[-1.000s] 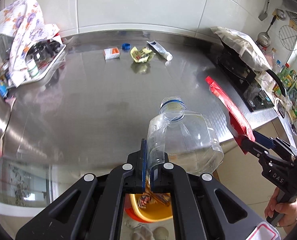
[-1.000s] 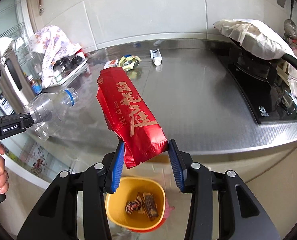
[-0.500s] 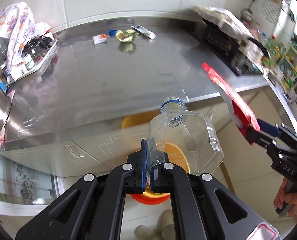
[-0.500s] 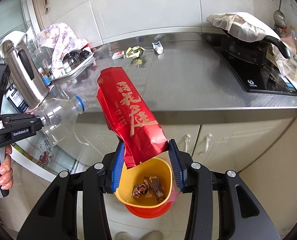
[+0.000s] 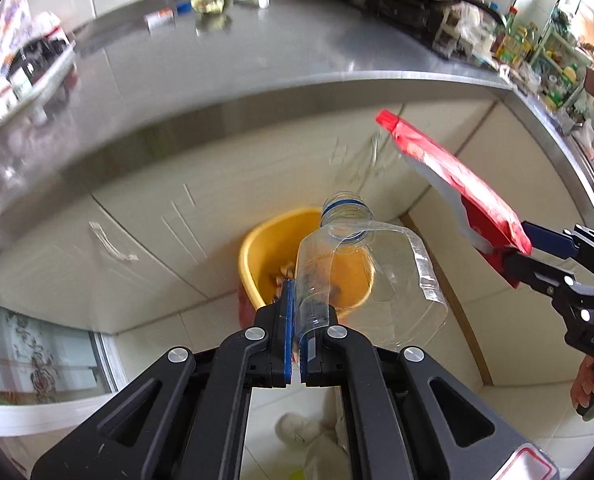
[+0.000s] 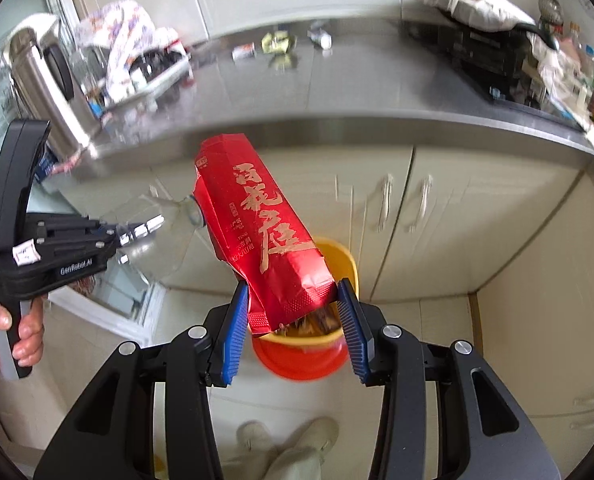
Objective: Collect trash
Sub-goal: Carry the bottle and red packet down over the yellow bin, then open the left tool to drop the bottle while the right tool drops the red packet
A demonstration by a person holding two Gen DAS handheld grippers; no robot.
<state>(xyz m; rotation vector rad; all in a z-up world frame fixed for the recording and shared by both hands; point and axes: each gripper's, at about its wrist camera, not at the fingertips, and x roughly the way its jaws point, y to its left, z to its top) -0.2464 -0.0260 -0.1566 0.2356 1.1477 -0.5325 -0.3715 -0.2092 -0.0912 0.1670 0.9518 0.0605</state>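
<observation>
Red bag (image 6: pixel 273 248) hides most of the yellow bin (image 6: pixel 337 254)

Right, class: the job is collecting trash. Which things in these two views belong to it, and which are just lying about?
Part of the job:
clear plastic bottle in left gripper
red packet in right gripper
yellow bin
counter scraps

Just lying about:
steel kettle
floral cloth
stove

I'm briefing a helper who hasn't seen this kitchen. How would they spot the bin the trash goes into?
Start at the long steel countertop and drop down past its cream cabinet doors to the tiled floor. There stands the yellow bin on a red base, wrappers already inside. It is the only bright open container down there, right under the red snack bag and clear plastic bottle.
</observation>
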